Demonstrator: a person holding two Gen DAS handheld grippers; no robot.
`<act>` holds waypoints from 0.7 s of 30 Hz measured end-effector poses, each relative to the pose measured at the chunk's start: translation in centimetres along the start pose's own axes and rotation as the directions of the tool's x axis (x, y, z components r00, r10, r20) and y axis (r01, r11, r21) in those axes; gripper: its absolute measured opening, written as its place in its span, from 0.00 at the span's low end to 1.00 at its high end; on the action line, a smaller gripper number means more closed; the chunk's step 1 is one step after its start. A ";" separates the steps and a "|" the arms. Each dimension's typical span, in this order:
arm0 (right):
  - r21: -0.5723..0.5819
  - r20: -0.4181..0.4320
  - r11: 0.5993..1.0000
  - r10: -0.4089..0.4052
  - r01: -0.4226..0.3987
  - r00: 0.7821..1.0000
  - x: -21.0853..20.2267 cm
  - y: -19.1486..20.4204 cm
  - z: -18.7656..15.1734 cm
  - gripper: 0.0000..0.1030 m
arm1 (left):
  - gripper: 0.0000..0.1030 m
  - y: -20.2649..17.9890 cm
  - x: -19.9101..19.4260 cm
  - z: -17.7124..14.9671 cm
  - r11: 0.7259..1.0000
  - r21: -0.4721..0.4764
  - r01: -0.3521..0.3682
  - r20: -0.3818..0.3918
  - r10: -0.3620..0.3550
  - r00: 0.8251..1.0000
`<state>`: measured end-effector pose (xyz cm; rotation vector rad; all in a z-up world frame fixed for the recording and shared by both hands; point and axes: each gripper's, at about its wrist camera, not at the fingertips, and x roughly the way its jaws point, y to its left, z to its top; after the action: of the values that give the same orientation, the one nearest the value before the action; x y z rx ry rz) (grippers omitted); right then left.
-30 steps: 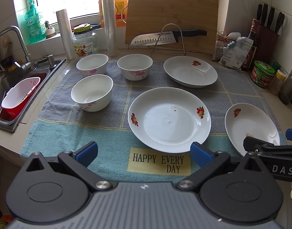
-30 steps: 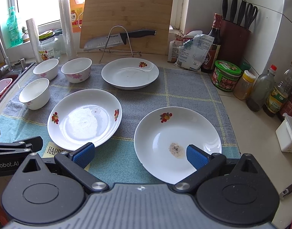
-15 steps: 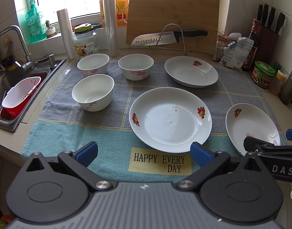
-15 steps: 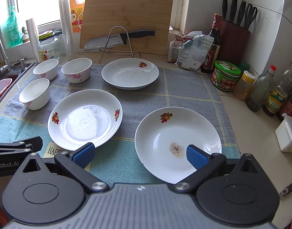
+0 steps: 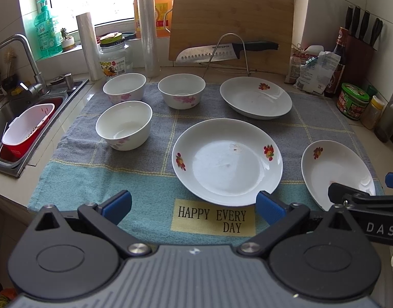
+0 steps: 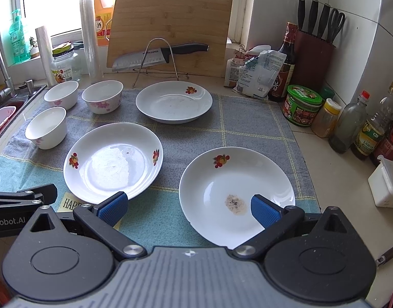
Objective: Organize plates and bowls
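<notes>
Kitchen worktop (image 6: 332, 169) w/ a grey-and-teal towel (image 5: 99, 179) spread over most of it; sink (image 5: 22, 107) runs along its left edge, window and tiled wall at the back. We hold both grippers low at the towel's near edge, nothing gripped. Left gripper (image 5: 194, 205): fingers wide apart, over the yellow patch reading "HAPPY EVERY DAY" (image 5: 213, 217). Right gripper (image 6: 188, 206): fingers also wide apart, right pad over the near-right plate (image 6: 236, 192), which has a dark smear.

Centre plate (image 5: 227, 161) sits mid-towel, just beside the near-right one but apart; third plate (image 5: 255, 97) toward the back edge. Three bowls (image 5: 124, 125) cluster at the towel's back-left corner, close together, not stacked. Bare towel lies near-left of the plates.

Back edge is crowded: cutting board (image 5: 232, 23), knife (image 5: 224, 51) marked "SUPOR" on a wire stand. Bottles and jars line the right edge. Gripper bodies read "DAS" and "nRobot.AI".
</notes>
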<state>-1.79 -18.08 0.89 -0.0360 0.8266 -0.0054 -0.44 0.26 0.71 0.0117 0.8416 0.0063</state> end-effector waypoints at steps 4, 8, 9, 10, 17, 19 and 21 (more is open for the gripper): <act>-0.001 0.013 1.000 0.008 -0.008 1.000 -0.3 -0.2 0.0 1.00 | 0.99 -0.3 0.0 0.0 1.000 0.004 0.003 -0.001 -0.003 1.000; -0.010 0.035 1.000 0.018 -0.017 0.999 -0.5 -0.5 -0.1 1.00 | 0.99 -0.7 -0.1 0.1 1.000 0.008 0.011 -0.002 -0.011 1.000; -0.012 0.040 1.000 0.023 -0.022 0.999 -0.6 -0.6 -0.1 1.00 | 0.99 -0.8 -0.1 0.2 1.000 0.008 0.015 -0.001 -0.015 1.000; -0.013 0.043 1.000 0.025 -0.024 0.999 -0.6 -0.8 -0.1 1.00 | 0.99 -0.9 -0.1 0.2 1.000 0.010 0.019 0.000 -0.019 1.000; -0.033 0.077 0.999 0.043 -0.040 0.996 -0.8 -1.8 -0.5 1.00 | 0.99 -1.6 -0.2 0.4 0.998 0.004 0.057 0.018 -0.057 0.998; -0.040 0.093 0.998 0.055 -0.051 0.994 -0.9 -2.2 -0.8 1.00 | 0.99 -1.8 -0.3 0.5 0.998 0.011 0.064 0.025 -0.064 0.998; -0.042 0.104 0.997 0.069 -0.065 0.992 -0.9 -2.8 -1.0 1.00 | 0.99 -1.9 -0.3 0.6 0.997 0.018 0.078 0.025 -0.079 0.997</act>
<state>-3.13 -20.94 0.94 -0.0441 0.7217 0.0750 -0.20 -1.68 1.26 -0.0055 0.8157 -0.0746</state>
